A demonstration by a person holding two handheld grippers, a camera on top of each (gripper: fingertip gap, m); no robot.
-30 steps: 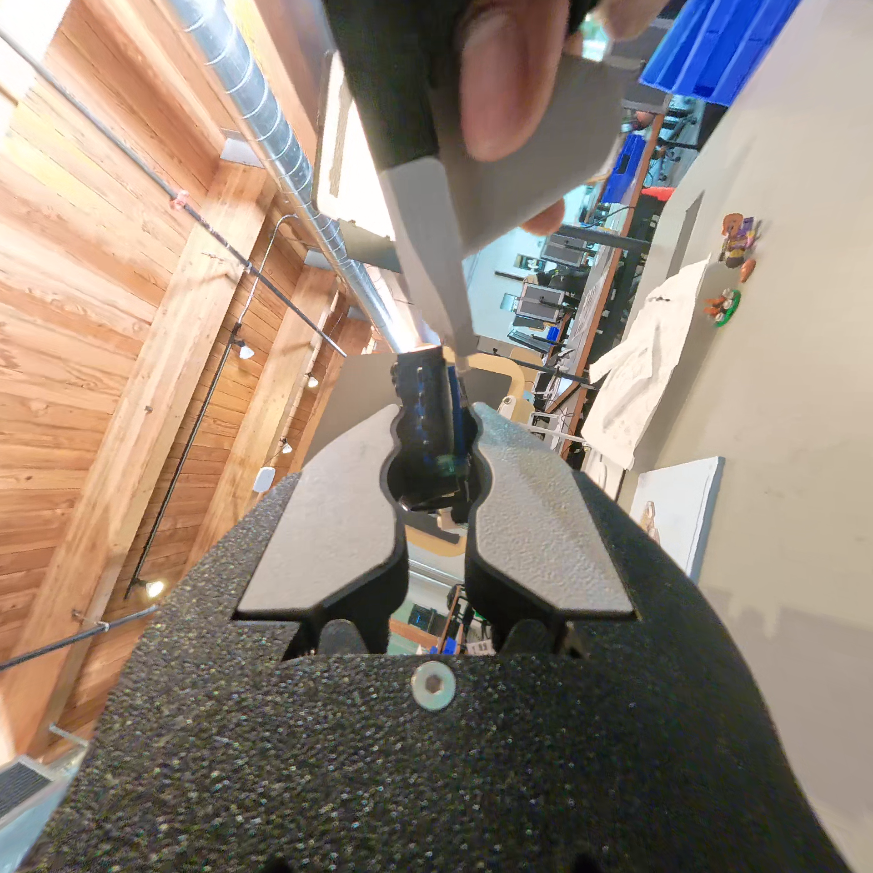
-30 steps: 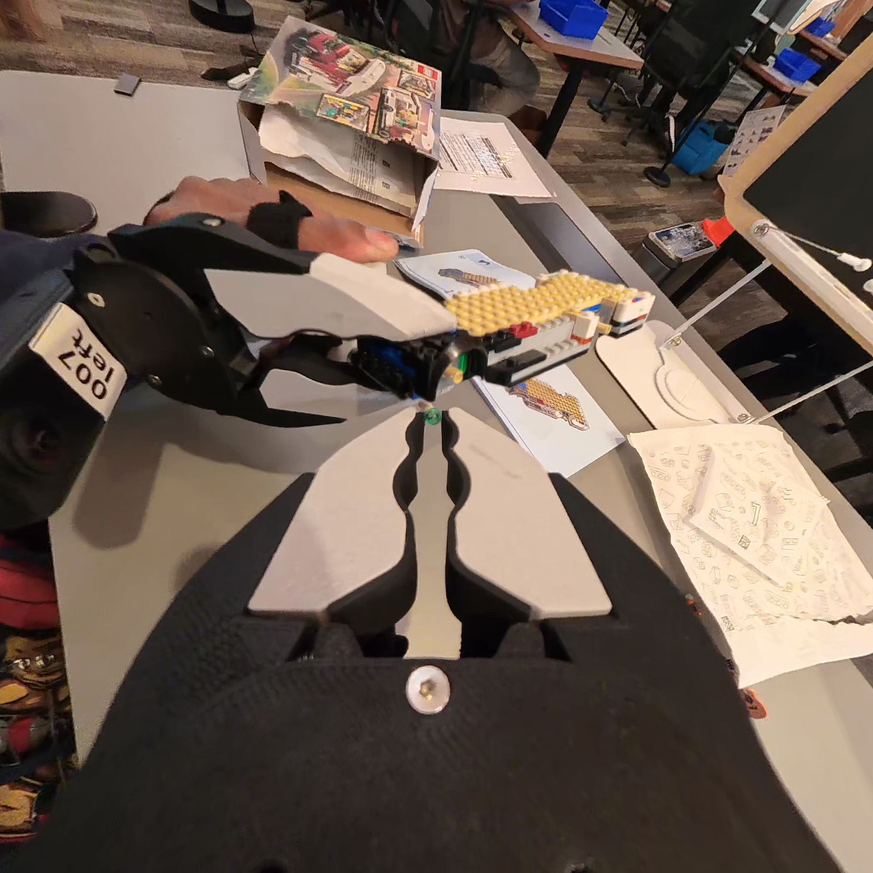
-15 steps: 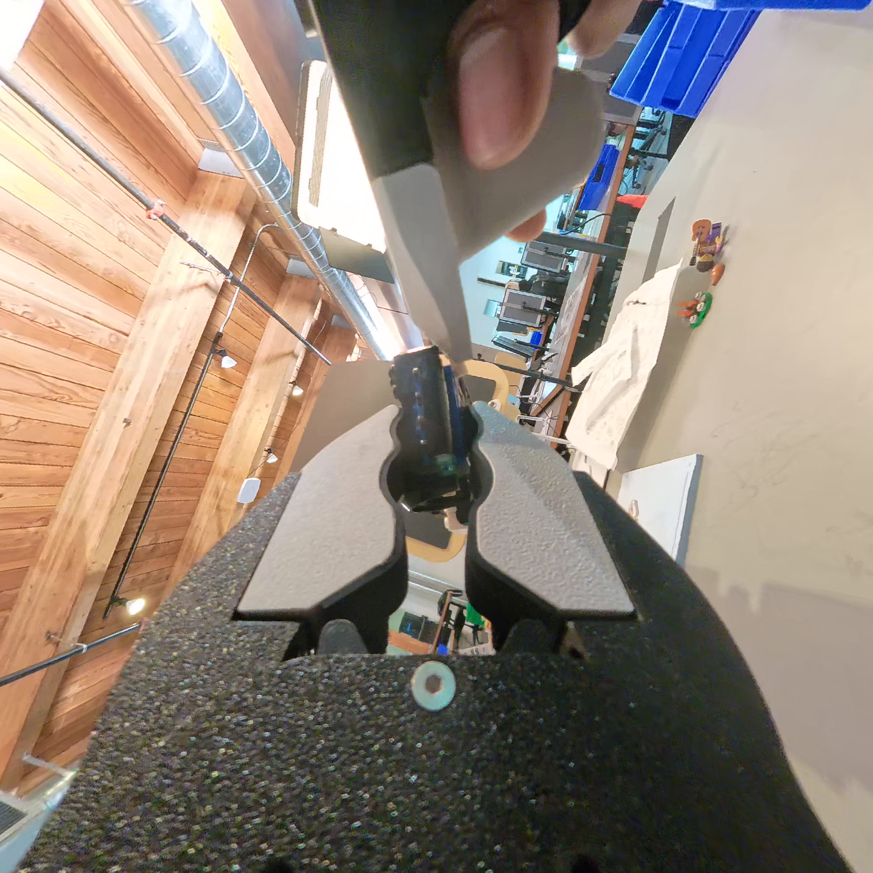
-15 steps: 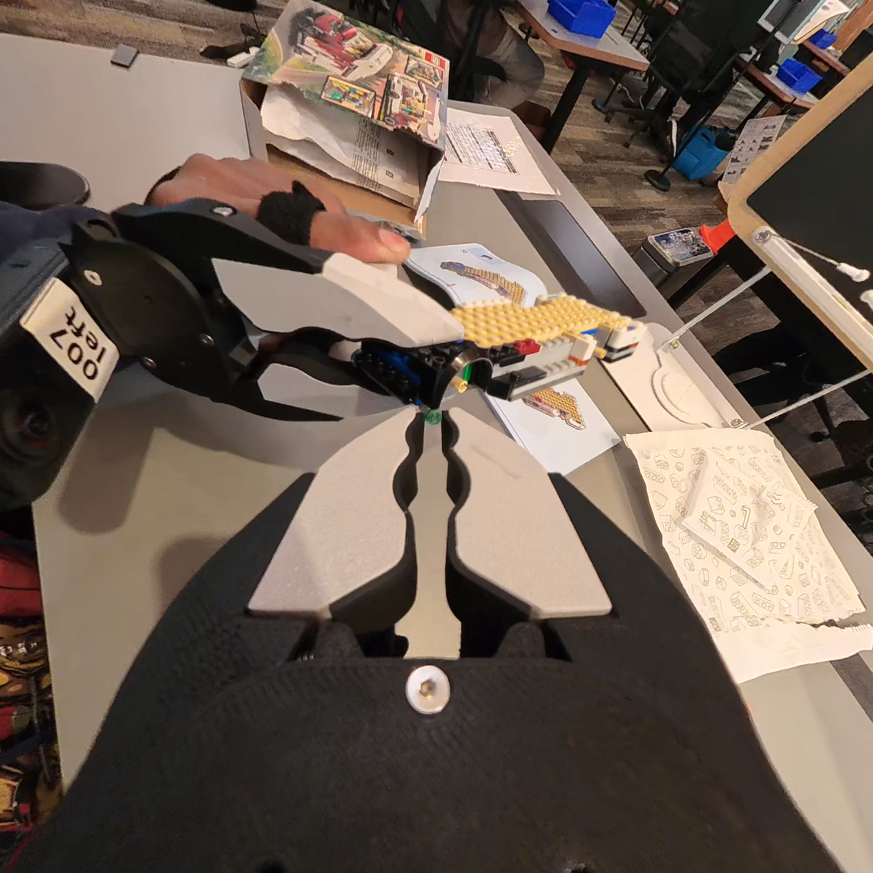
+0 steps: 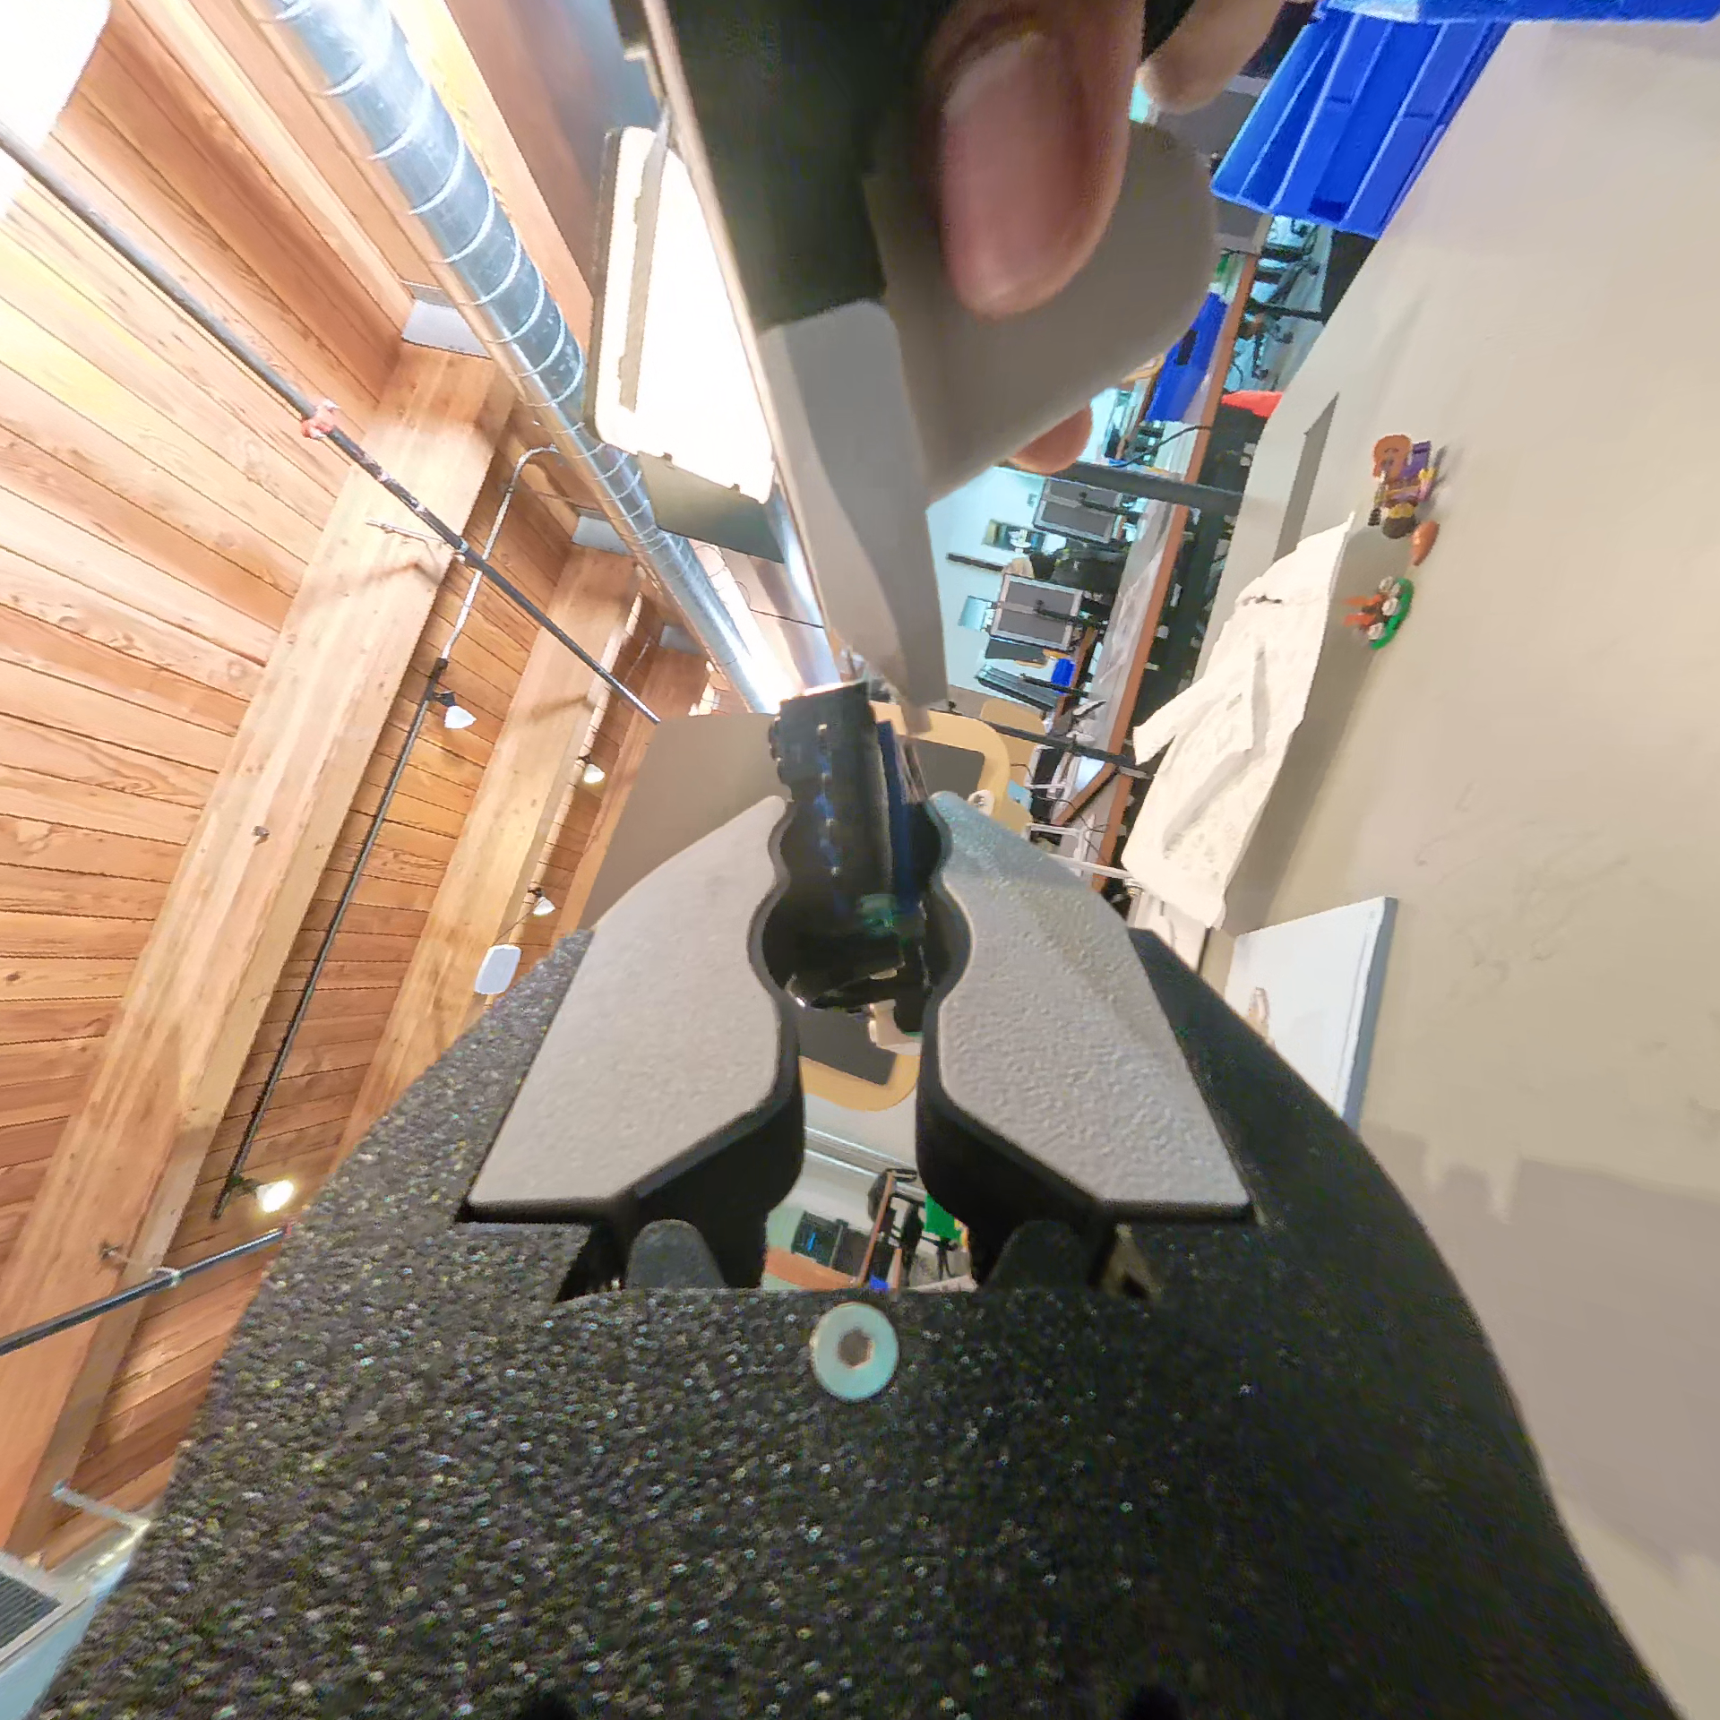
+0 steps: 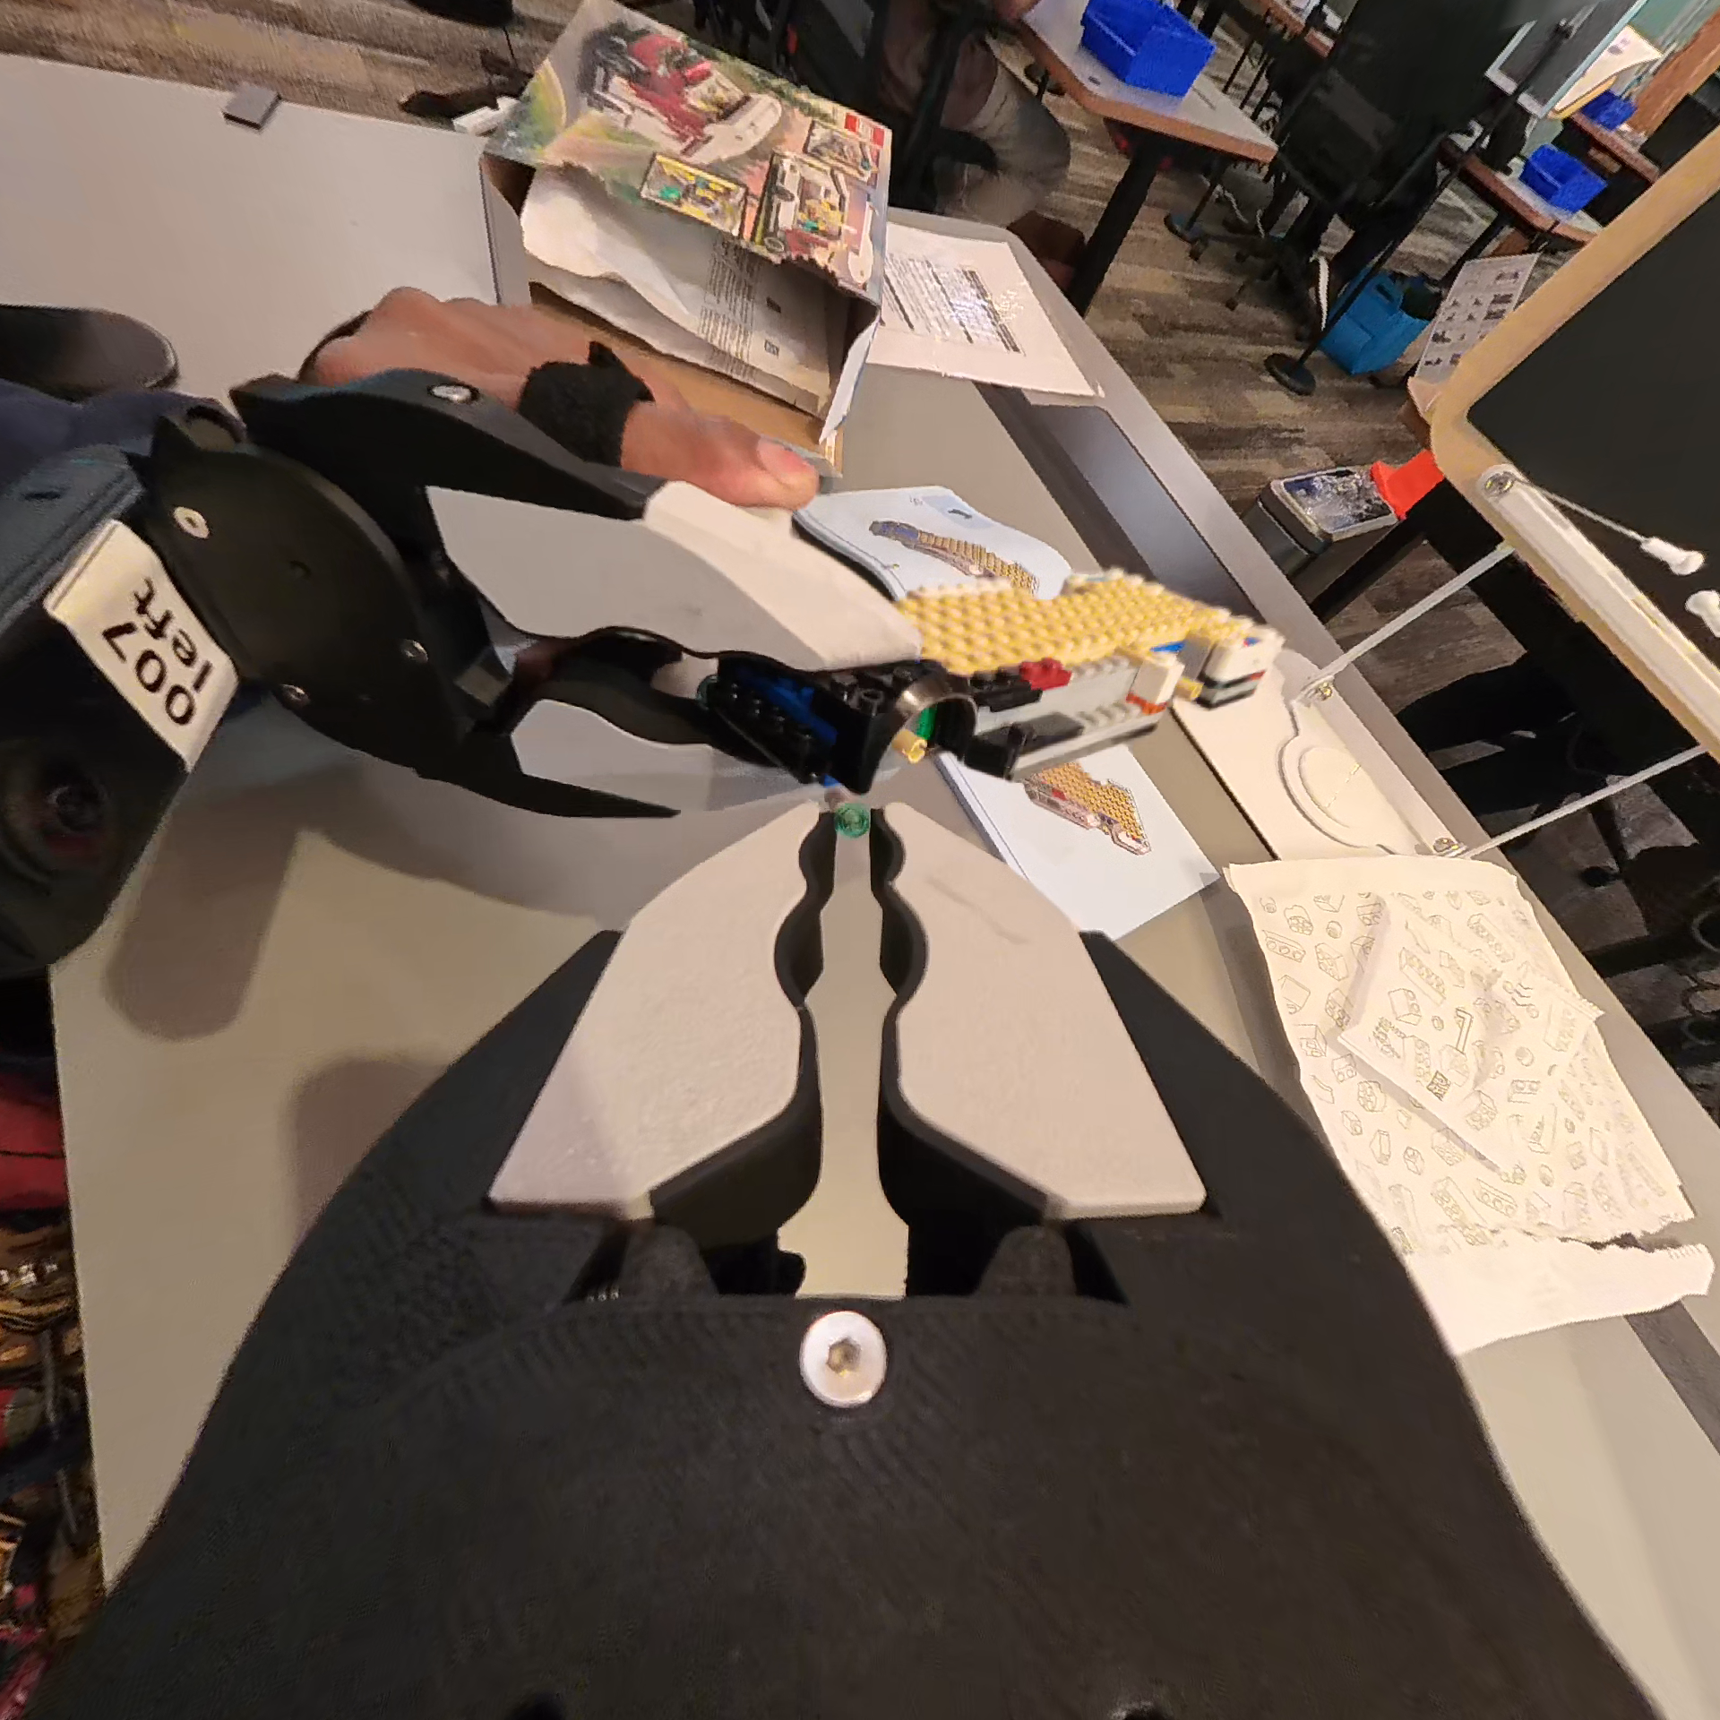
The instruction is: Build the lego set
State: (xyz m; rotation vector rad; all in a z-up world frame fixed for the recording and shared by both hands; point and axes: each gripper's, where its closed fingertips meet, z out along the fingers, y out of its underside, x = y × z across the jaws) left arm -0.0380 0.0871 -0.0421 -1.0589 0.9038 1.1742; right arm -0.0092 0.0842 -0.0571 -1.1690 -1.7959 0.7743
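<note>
Left gripper (image 6: 819, 707) clamps my brick model (image 6: 1070, 651) by its black end. Right gripper (image 6: 852, 824) pinches a green stud (image 6: 852, 822) just below it.

In the right wrist view, we saw a white label (image 6: 140, 642) with dark printed characters at the left edge of the frame, stuck on the body of the left gripper (image 6: 800, 717). At upper centre, an opened cardboard box (image 6: 717, 158) carried colour pictures, a small red logo and fine print on its flap. Just right of it lay a printed sheet (image 6: 968, 307) with dense lines too small to read. An instruction booklet (image 6: 1098, 847) showed only drawings. In the left wrist view, we could read nothing.
</note>
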